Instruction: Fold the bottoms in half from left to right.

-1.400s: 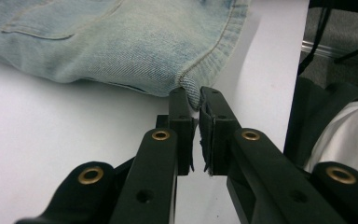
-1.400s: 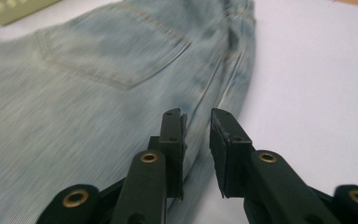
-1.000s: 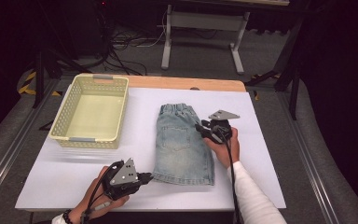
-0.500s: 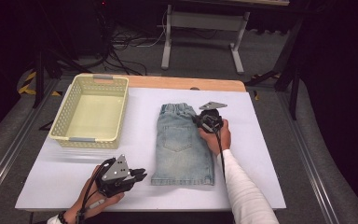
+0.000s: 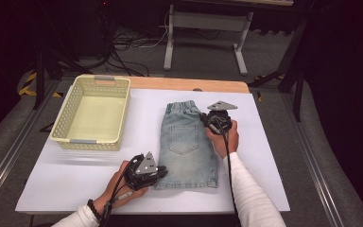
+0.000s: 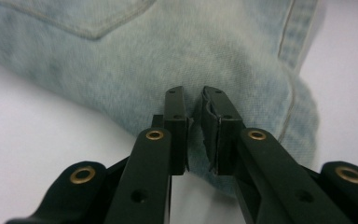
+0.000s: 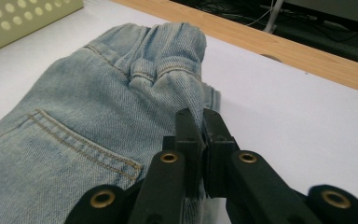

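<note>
High view: both tools, left tool and right tool, clench the denim shorts; thin pinches beside each tip could slip on lifting.

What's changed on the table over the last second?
The left gripper moved to the denim shorts and pinched their hem. The right gripper slid toward the waistband; its jaws have just been closing on the fabric. Shorts lie flat; basket unmoved.
</note>
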The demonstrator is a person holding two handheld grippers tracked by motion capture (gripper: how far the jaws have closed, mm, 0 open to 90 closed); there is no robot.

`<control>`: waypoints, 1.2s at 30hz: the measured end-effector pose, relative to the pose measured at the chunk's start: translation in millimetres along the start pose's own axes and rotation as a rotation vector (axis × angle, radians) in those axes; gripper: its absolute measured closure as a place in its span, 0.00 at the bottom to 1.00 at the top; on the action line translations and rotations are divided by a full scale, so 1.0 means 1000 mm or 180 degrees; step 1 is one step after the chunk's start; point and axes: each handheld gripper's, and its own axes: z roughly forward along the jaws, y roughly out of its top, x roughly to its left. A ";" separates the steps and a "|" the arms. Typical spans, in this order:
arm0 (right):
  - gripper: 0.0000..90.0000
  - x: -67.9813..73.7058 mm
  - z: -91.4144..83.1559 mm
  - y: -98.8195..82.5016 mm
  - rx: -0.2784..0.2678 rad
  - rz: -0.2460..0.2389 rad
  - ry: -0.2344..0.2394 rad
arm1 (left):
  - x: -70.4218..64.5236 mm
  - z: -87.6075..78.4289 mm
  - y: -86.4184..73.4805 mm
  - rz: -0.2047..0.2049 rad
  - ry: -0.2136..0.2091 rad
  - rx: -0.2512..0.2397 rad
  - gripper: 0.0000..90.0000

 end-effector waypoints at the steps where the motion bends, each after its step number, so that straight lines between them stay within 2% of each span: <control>1: 0.96 -0.002 0.000 0.000 -0.0002 0.0031 -0.0004 | 0.000 0.002 -0.001 0.0023 -0.0006 0.0031 0.89; 3: 0.96 -0.005 0.000 -0.001 0.0007 0.0042 -0.0008 | 0.000 0.005 -0.003 0.0019 -0.0008 0.0055 0.89; 4: 0.96 -0.007 0.002 -0.003 0.0032 0.0056 -0.0031 | 0.000 0.009 -0.006 -0.0012 -0.0026 0.0017 0.89; 5: 0.95 -0.013 0.012 -0.012 0.0147 0.0106 -0.0038 | 0.000 0.009 -0.007 -0.0015 -0.0021 0.0011 0.90; 7: 0.95 -0.015 0.015 -0.015 0.0163 0.0148 -0.0011 | 0.000 0.009 -0.007 -0.0012 -0.0027 0.0016 0.90; 9: 0.94 -0.019 0.025 -0.024 0.0192 0.0258 0.0048 | 0.001 0.010 -0.008 -0.0026 -0.0074 -0.0001 0.90; 12: 0.90 -0.017 0.029 -0.027 0.0262 0.0132 -0.0006 | 0.002 0.010 -0.008 -0.0009 -0.0085 -0.0001 0.90; 15: 0.77 -0.013 0.029 -0.031 0.0243 0.0066 -0.0156 | 0.001 0.010 -0.008 -0.0003 -0.0070 -0.0009 0.90; 17: 0.70 -0.012 0.022 -0.033 0.0230 0.0103 -0.0204 | 0.000 0.010 -0.008 0.0006 -0.0059 -0.0006 0.90; 19: 0.70 -0.010 0.011 -0.037 0.0160 0.0133 -0.0167 | 0.000 0.010 -0.008 -0.0003 -0.0068 -0.0007 0.90; 21: 0.69 -0.008 -0.004 -0.046 0.0046 0.0230 -0.0104 | 0.001 0.011 -0.008 -0.0012 -0.0077 -0.0007 0.90; 25: 0.66 -0.003 -0.018 -0.054 0.0129 0.0121 -0.0081 | 0.001 0.010 -0.008 -0.0009 -0.0072 -0.0001 0.90; 29: 0.62 0.006 -0.042 -0.068 0.0153 0.0084 0.0003 | 0.000 0.010 -0.008 0.0023 -0.0054 0.0001 0.90; 33: 0.54 0.020 -0.066 -0.085 0.0248 0.0001 0.0048 | 0.000 0.010 -0.008 0.0027 -0.0050 0.0000 0.90; 36: 0.46 0.024 -0.077 -0.096 0.0275 0.0175 0.0182 | -0.001 0.010 -0.008 0.0030 -0.0032 -0.0003 0.90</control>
